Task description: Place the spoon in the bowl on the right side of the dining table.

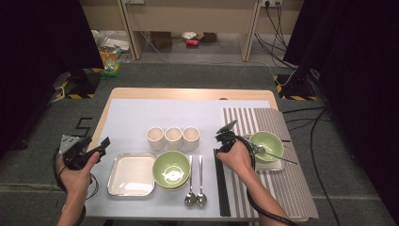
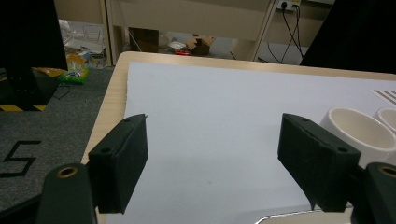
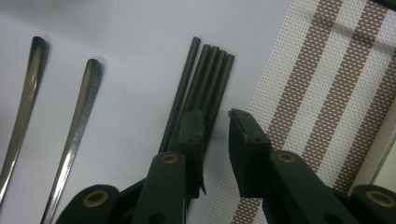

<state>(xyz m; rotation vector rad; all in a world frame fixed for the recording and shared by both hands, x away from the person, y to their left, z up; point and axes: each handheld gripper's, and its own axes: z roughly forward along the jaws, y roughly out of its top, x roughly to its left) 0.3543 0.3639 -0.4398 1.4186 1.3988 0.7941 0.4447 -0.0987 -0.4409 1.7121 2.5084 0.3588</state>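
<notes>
Chopsticks, a bundle of slim dark matte rods, lie at frame centre beside the woven striped placemat edge. Right gripper straddles 1 side, jaws part-closed, pressing nothing. Left gripper stands wide open above bare white sheet.

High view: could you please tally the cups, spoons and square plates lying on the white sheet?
Cups: 3
Spoons: 2
Square plate: 1
Total: 6
</notes>
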